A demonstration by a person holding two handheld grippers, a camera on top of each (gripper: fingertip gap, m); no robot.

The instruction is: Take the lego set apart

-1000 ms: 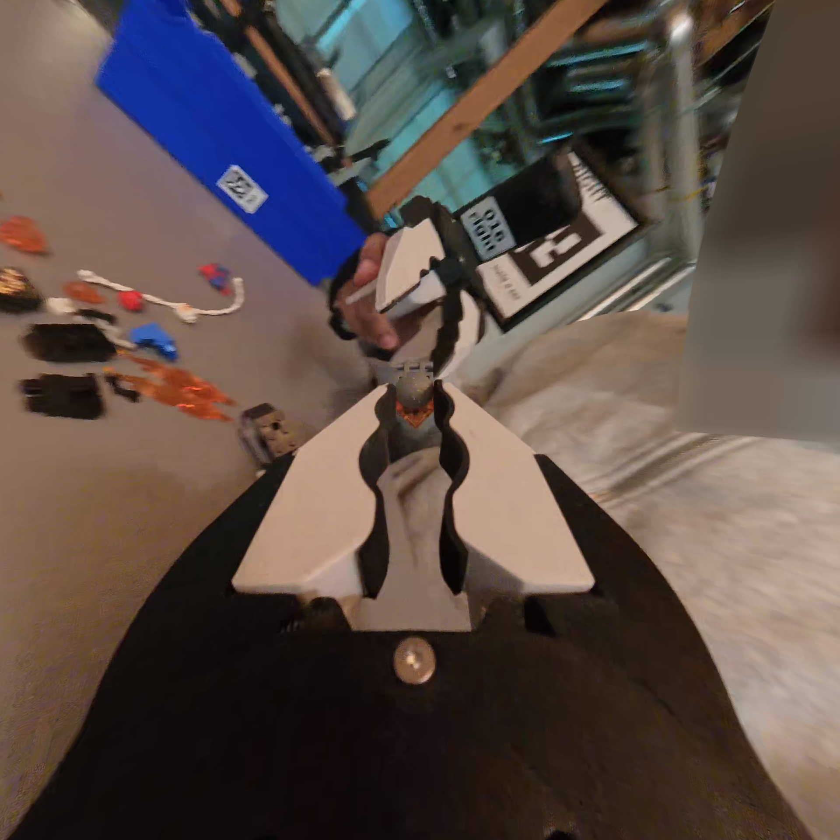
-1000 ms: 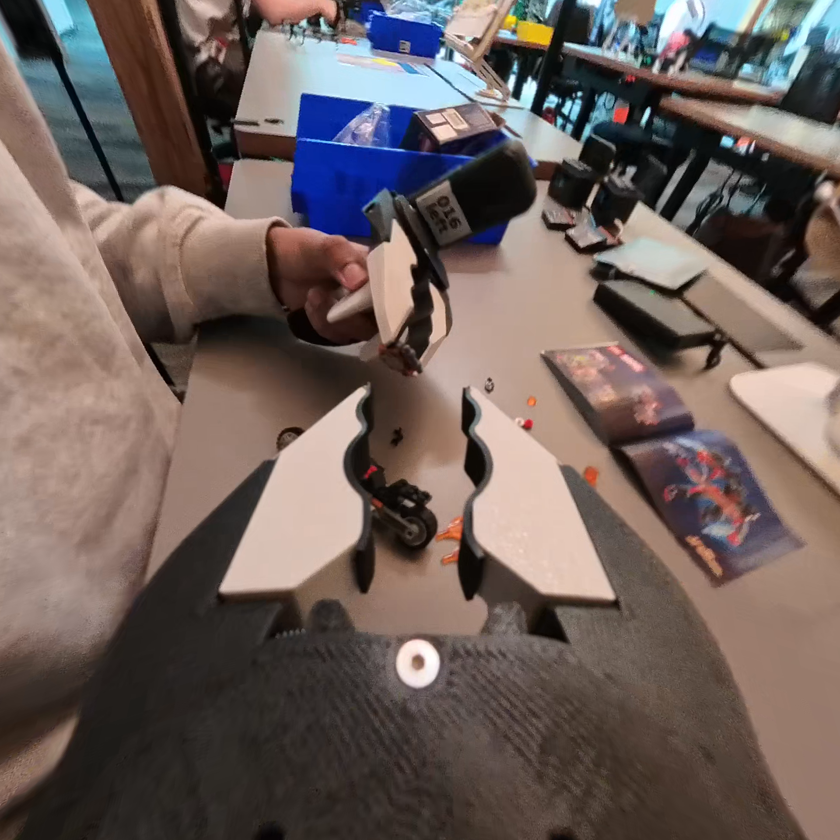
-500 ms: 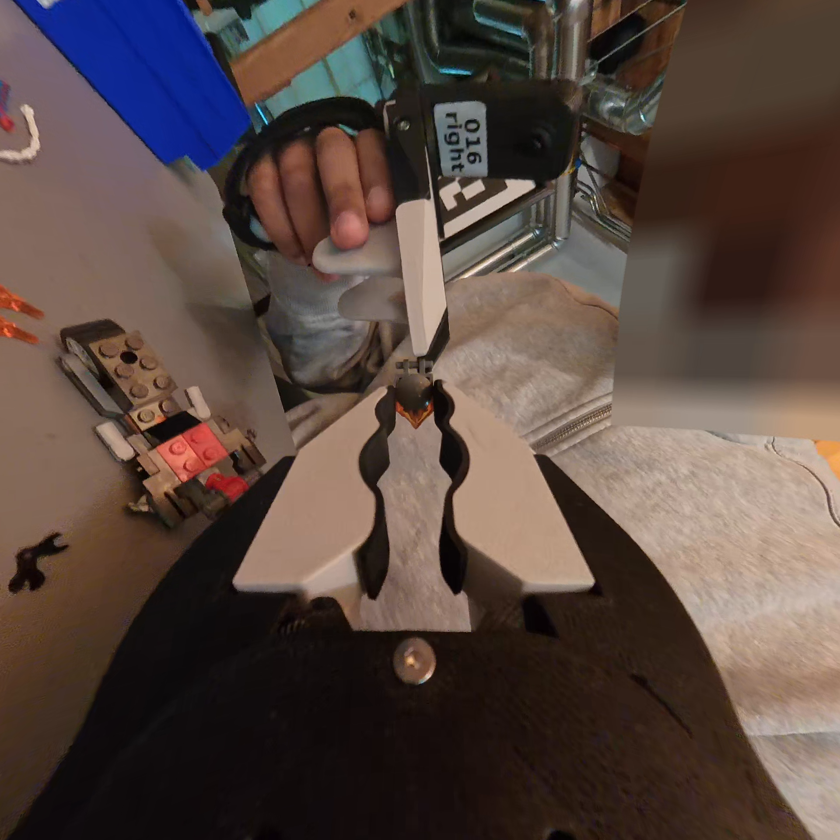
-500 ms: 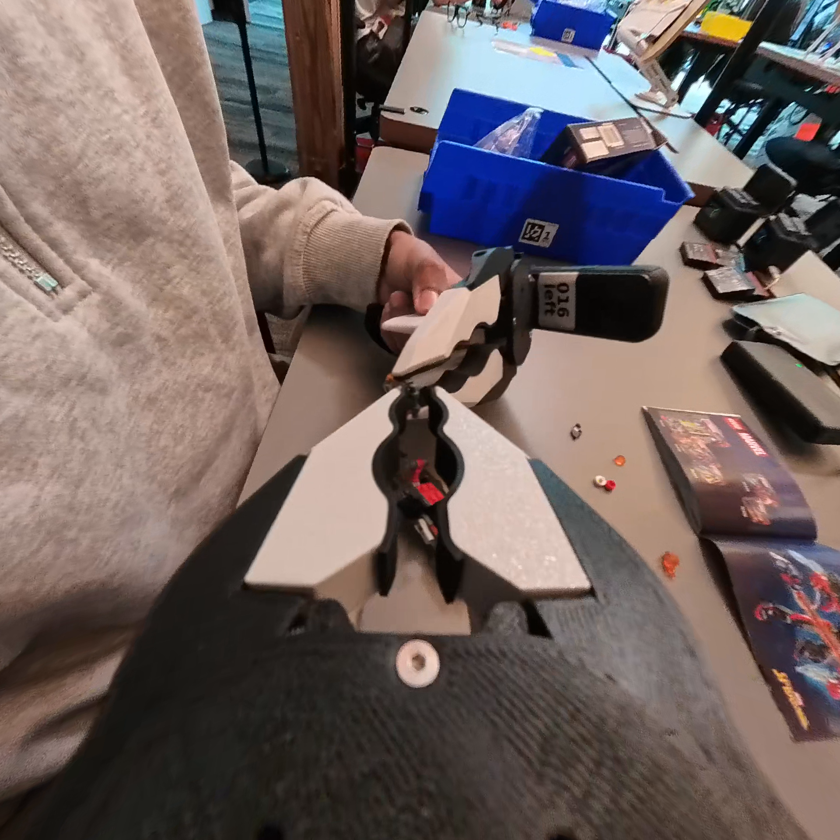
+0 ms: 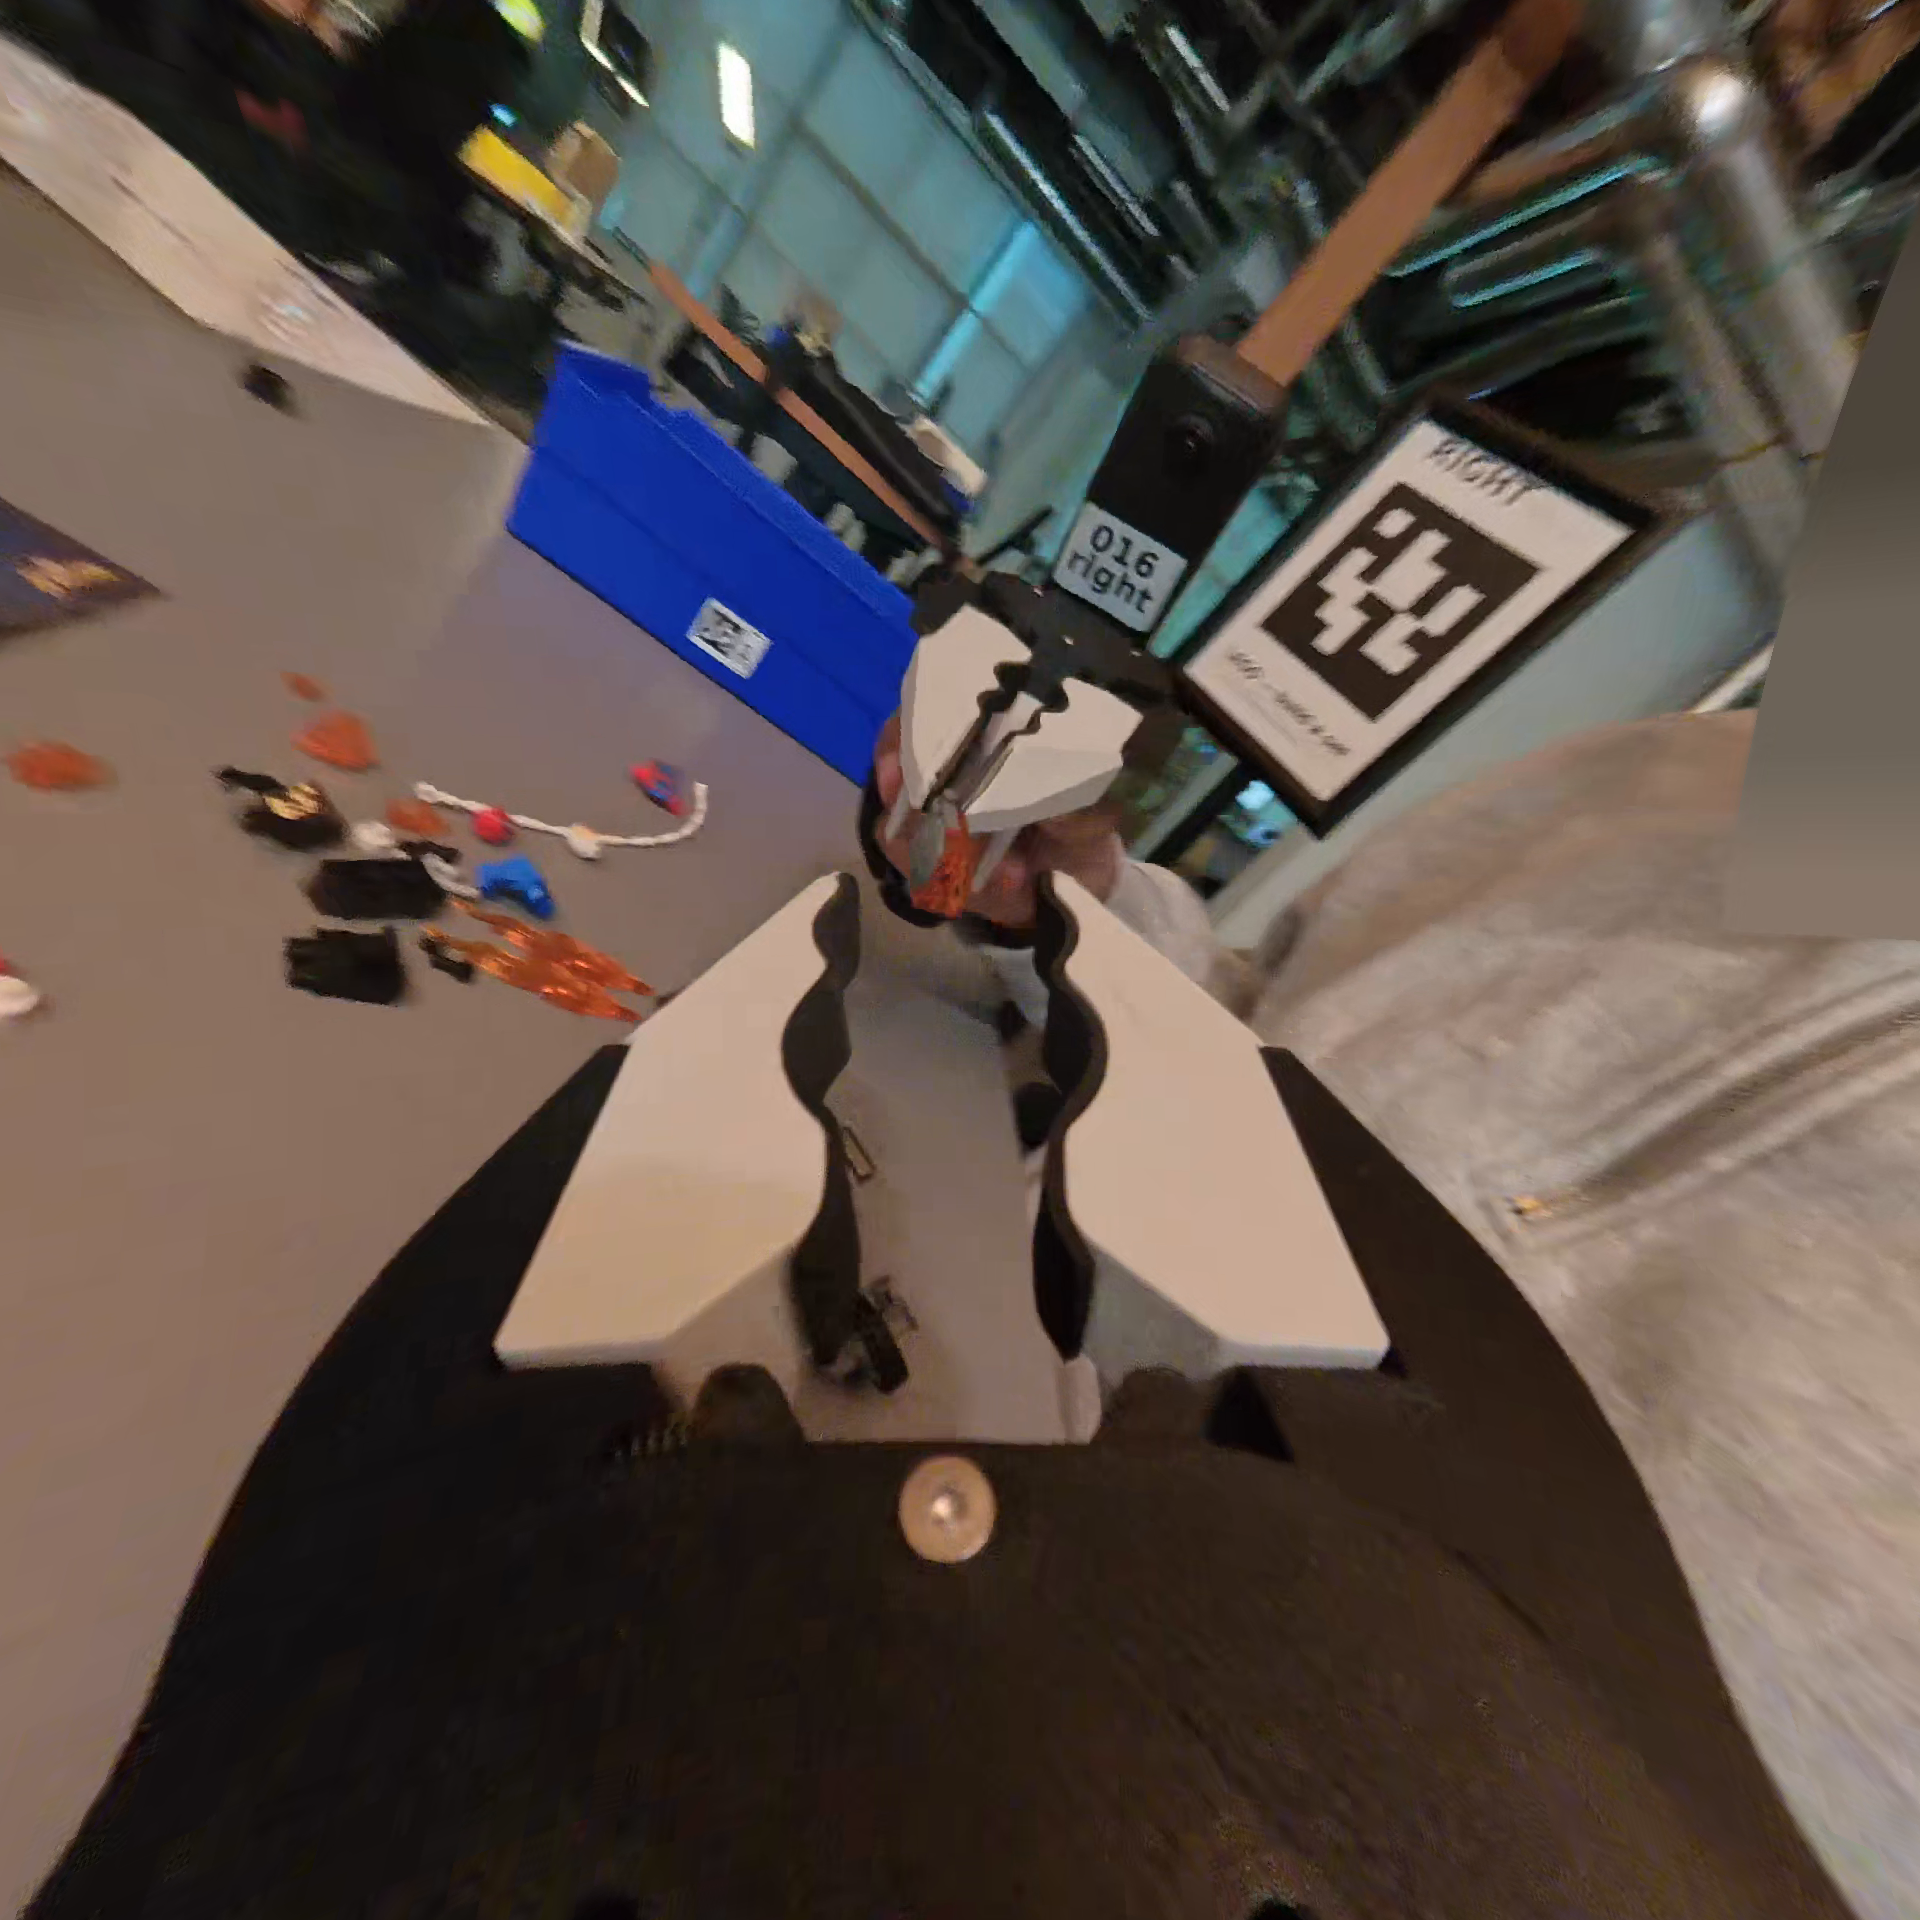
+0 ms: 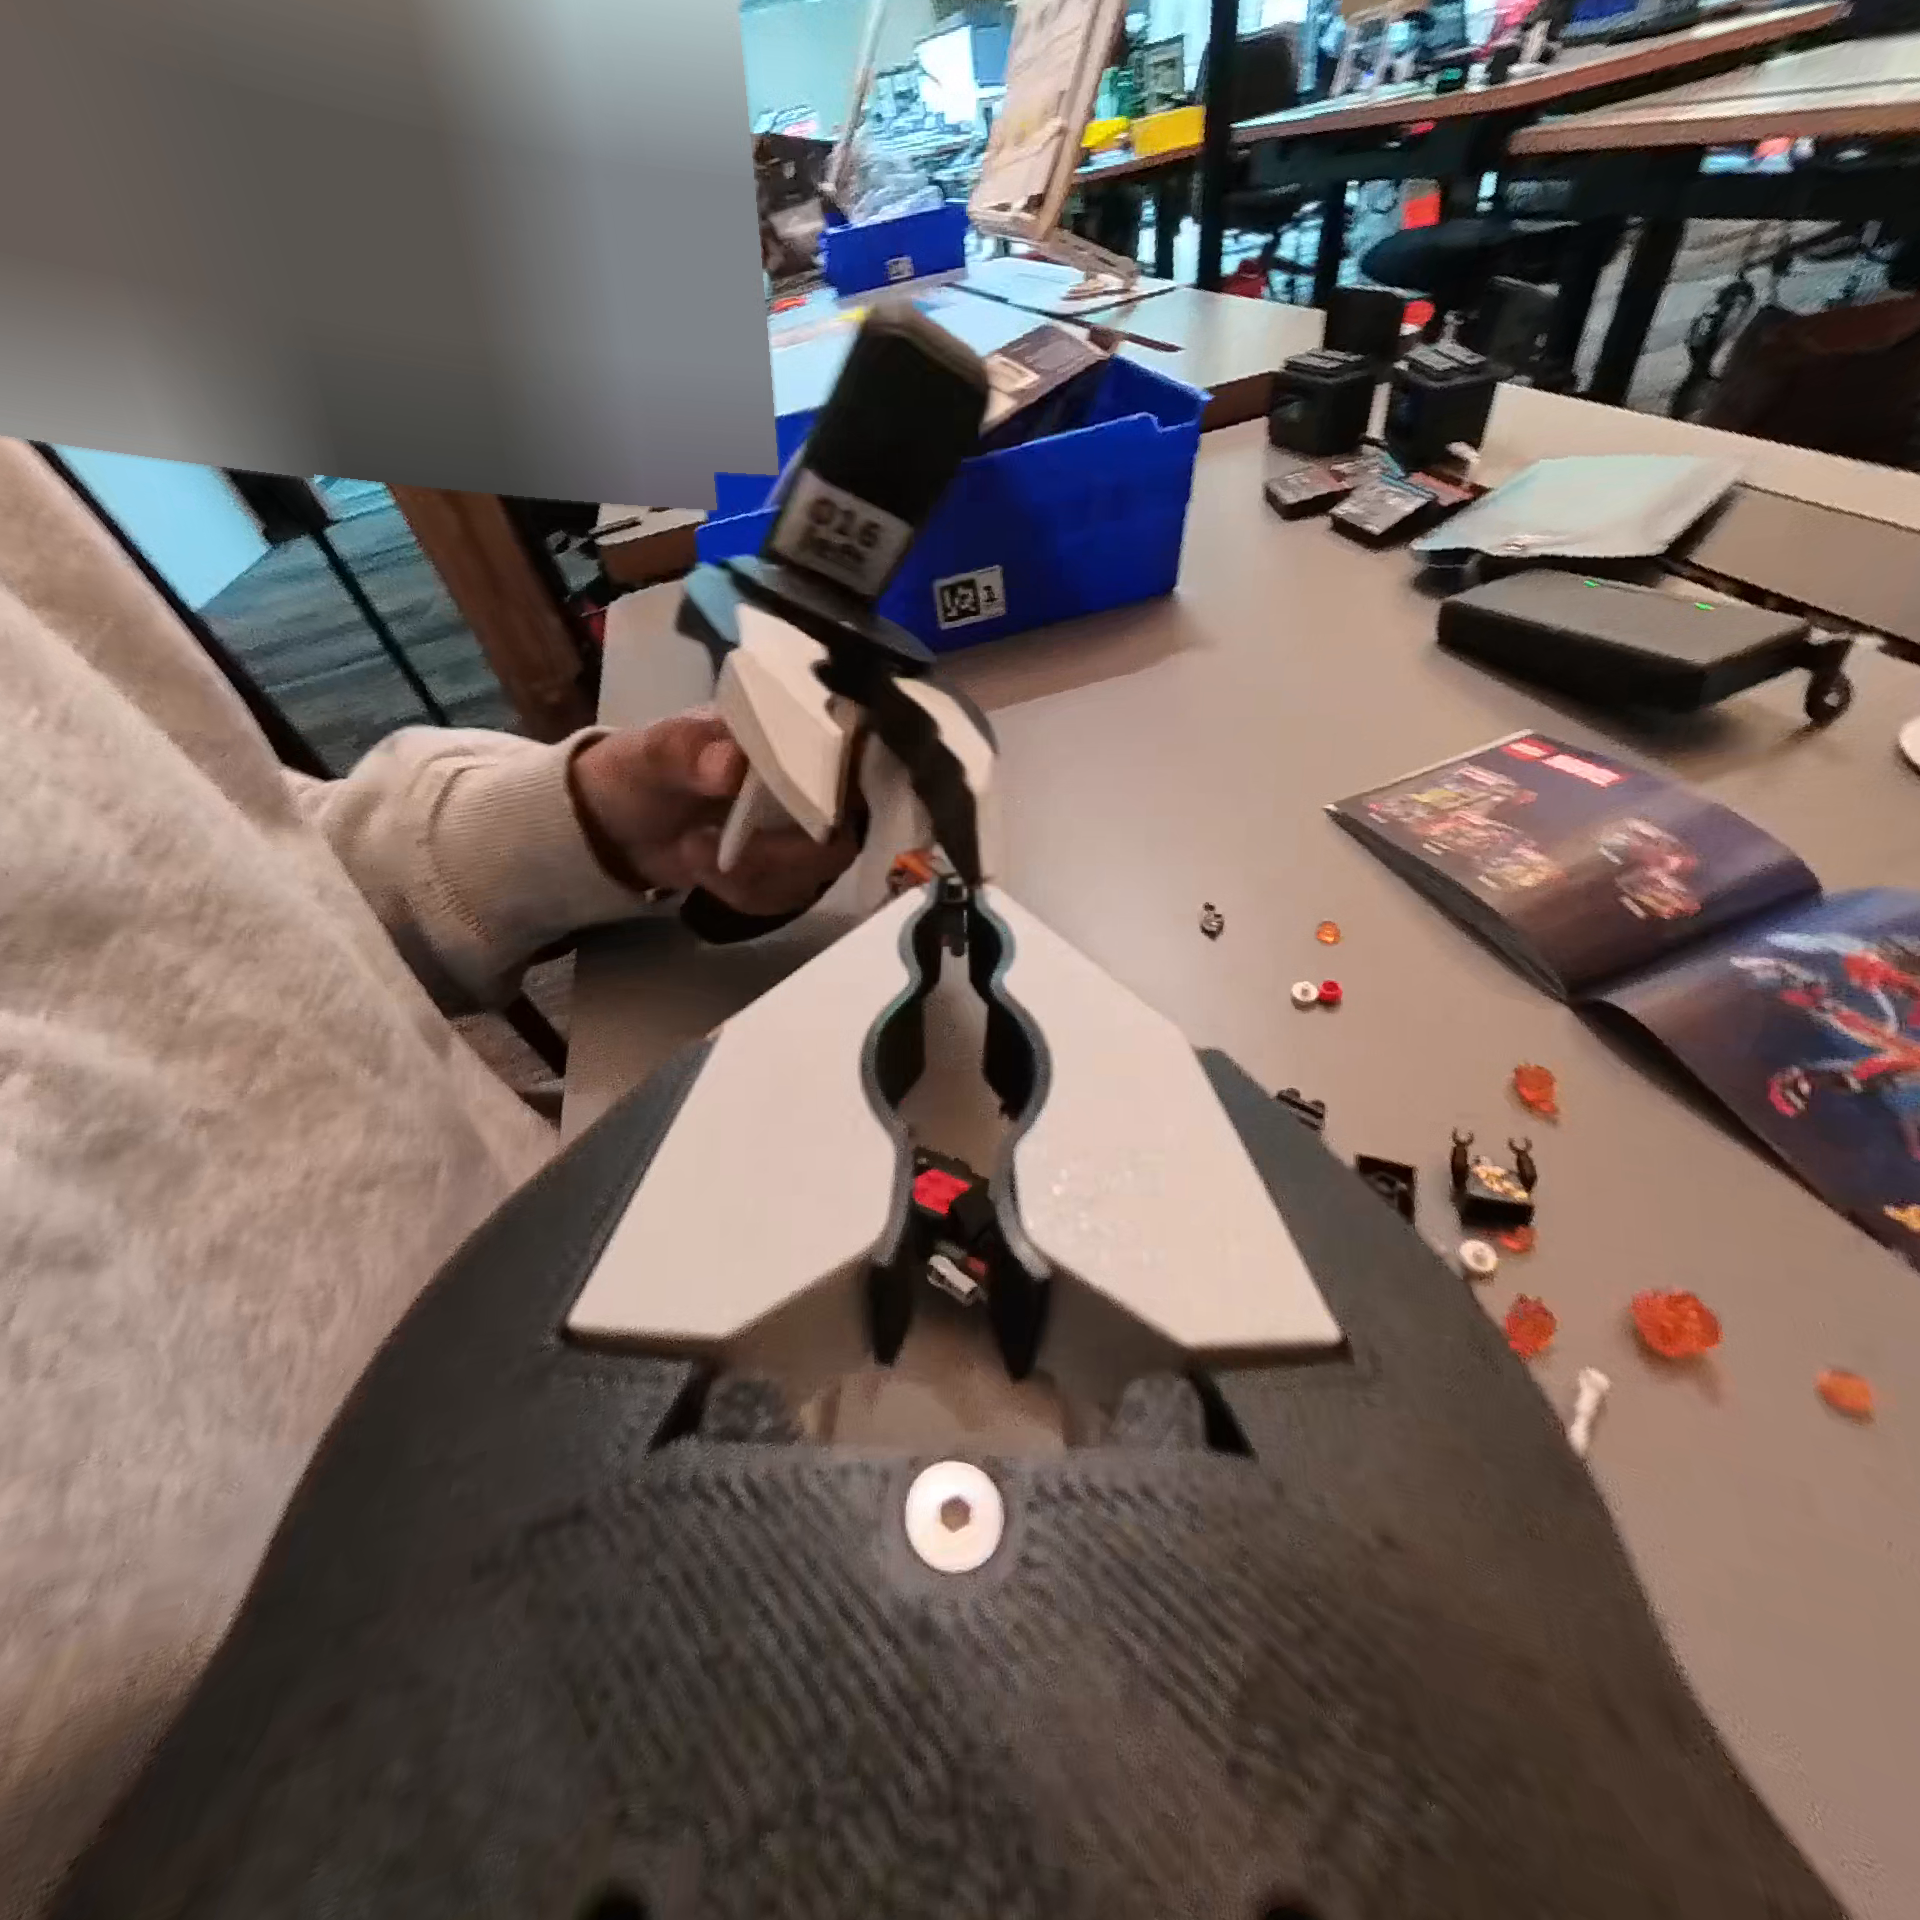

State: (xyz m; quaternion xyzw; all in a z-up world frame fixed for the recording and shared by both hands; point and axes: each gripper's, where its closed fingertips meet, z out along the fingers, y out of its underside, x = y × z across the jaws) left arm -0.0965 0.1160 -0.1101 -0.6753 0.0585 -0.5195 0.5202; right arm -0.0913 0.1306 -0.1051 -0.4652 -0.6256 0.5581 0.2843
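Note:
My right gripper (image 6: pixel 951 902) is shut on a small grey and orange lego piece (image 5: pixel 941 860), held in the air above the grey table (image 6: pixel 1247 748). Only the piece's thin black end (image 6: pixel 951 920) shows in the right wrist view. My left gripper (image 5: pixel 945 889) is open and empty, its tips just short of that piece. It shows in the right wrist view (image 6: pixel 894 842) right behind my right fingertips. The rest of the lego bike (image 6: pixel 940 1195), black with a red part, lies on the table below my right fingers.
A blue bin (image 6: pixel 1039 520) stands at the back of the table. An open booklet (image 6: pixel 1610 883) lies to the right. Loose black, blue and orange pieces (image 5: pixel 416 883) are scattered on the table, with orange flame pieces (image 6: pixel 1673 1325). A person's grey sweatshirt (image 5: pixel 1558 1039) is close by. Left and right tips are no more than a few centimetres apart.
My right gripper closed on the small piece that my left gripper held. My left gripper then opened, let it go and drew back a little.

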